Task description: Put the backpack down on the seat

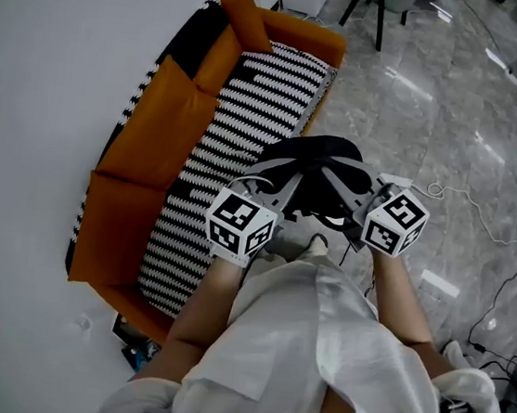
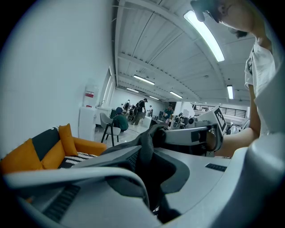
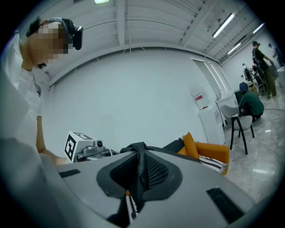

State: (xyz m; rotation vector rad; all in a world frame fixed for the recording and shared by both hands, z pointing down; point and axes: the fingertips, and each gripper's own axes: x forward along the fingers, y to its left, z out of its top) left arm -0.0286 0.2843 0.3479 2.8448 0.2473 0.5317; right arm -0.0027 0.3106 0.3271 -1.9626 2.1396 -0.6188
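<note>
A black backpack (image 1: 323, 176) hangs in the air between my two grippers, just off the right front edge of the orange sofa (image 1: 155, 132), whose seat (image 1: 235, 133) has a black-and-white striped cover. My left gripper (image 1: 281, 194) is shut on a black strap (image 2: 144, 149) of the backpack. My right gripper (image 1: 354, 201) is shut on another black strap (image 3: 140, 167). In the left gripper view the right gripper (image 2: 200, 133) sits across from the left gripper (image 2: 149, 153), with the sofa (image 2: 53, 149) beyond. The right gripper view has its own jaws (image 3: 139, 164) closed and the left gripper's marker cube (image 3: 78, 144) behind.
The sofa stands against a white wall (image 1: 62, 55). A dark chair (image 1: 372, 4) stands beyond it on the grey marble floor, and cables (image 1: 481, 219) lie at the right. A white cabinet (image 2: 87, 120) and several people (image 2: 133, 113) are far off.
</note>
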